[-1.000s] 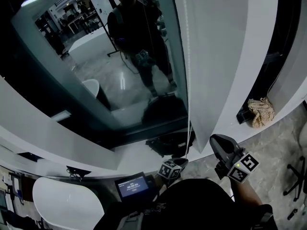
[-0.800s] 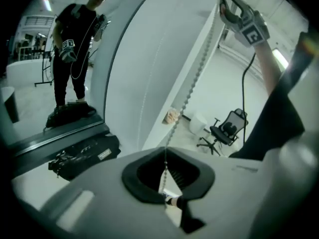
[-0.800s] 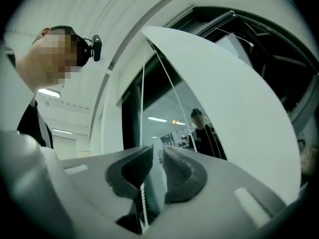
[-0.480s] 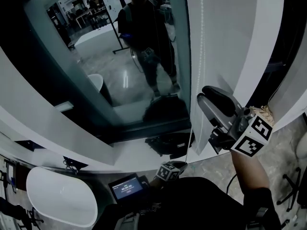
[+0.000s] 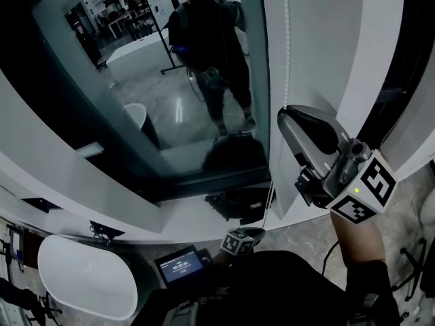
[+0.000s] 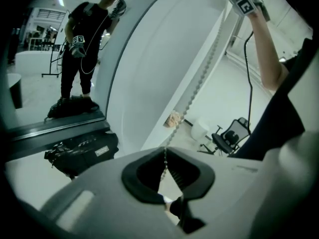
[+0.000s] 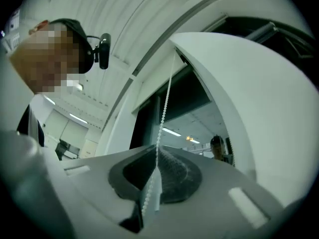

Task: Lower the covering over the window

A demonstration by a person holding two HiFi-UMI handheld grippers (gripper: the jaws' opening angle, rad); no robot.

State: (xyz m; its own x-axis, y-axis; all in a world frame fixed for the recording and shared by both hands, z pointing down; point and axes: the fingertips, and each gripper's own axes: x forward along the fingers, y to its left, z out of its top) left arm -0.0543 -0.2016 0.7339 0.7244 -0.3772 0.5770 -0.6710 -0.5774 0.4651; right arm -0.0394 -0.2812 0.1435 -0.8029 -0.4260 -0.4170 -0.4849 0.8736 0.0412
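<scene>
White on dark at the window (image 5: 136, 80) in front of you.
You see the covering (image 5: 319, 39) over the window's right part in plain white, with no pattern, and the bead chain (image 5: 285, 60) against it is white too. The window's glass is dark grey-green with pale reflections, and the frame around it is white. Just below the window your black bag (image 5: 234, 204) shows; further below it a small screen (image 5: 181, 265) glows blue. Right of the window a cloth (image 6: 174, 119) shows beige.

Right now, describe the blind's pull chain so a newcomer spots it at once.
Find the big dark window. Against the white panel at its right hangs the pull chain: a thin string of tiny white beads, the only beaded line.
</scene>
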